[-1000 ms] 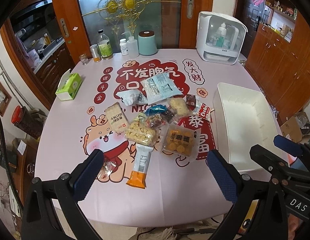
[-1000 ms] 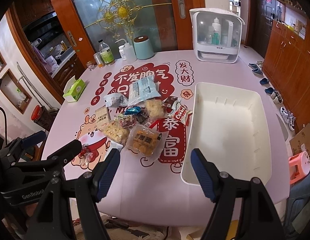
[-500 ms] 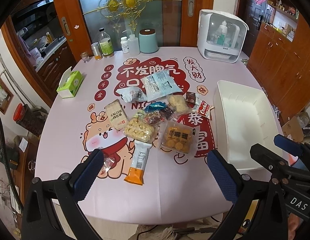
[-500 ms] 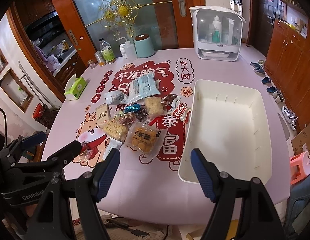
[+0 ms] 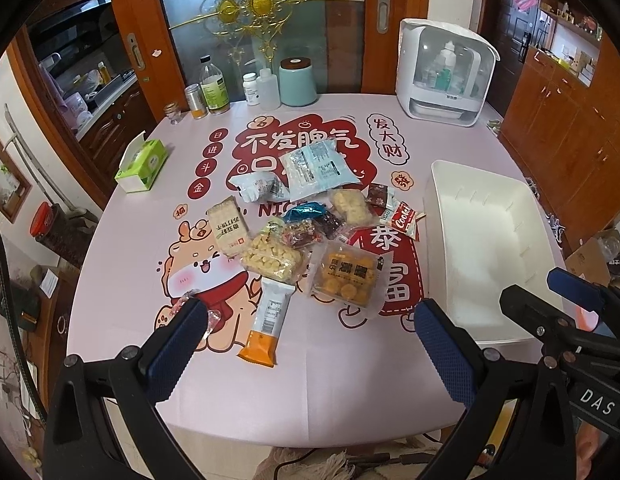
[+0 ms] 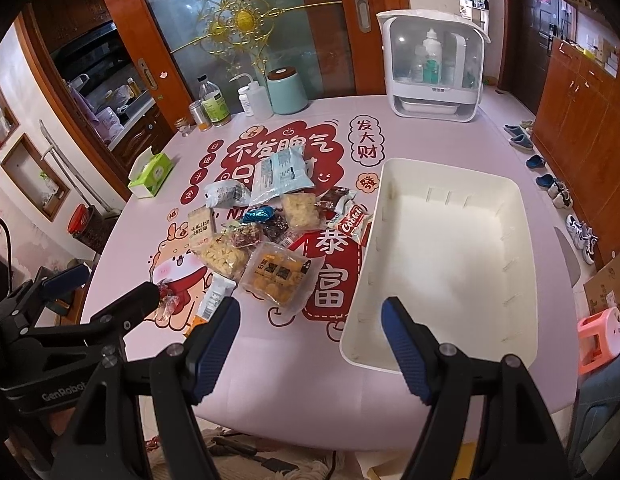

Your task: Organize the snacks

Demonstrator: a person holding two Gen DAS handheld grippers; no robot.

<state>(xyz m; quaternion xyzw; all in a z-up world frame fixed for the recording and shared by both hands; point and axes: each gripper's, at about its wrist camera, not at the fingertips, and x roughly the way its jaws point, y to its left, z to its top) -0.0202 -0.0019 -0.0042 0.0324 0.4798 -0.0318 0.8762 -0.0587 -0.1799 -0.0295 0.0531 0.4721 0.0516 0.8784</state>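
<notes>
Plastic-wrapped snacks [image 5: 310, 232] lay in a loose pile at the middle of a pink surface [image 5: 330, 380] printed with red characters and a cartoon animal. Nearest the front edge was an orange-ended bar [image 5: 265, 324], touching a clear bag of pale puffs [image 5: 269, 258]. Just beside those sat a packet of yellow cakes [image 5: 350, 276]. A pale blue pouch [image 5: 316, 170] lay at the far side of the pile. To the right of the pile stood a white bin [image 6: 450, 252], with nothing seen in it. At the left edge lay a green tissue box [image 5: 143, 166]. Along the far edge stood bottles [image 5: 213, 88], a teal canister [image 5: 297, 82] and a white cabinet [image 5: 446, 72]. Both tools hovered over the near edge: the left gripper [image 5: 310, 350] and the right gripper [image 6: 310, 346] each had blue-padded fingers [image 6: 406, 354] spread wide apart, with nothing between them.
</notes>
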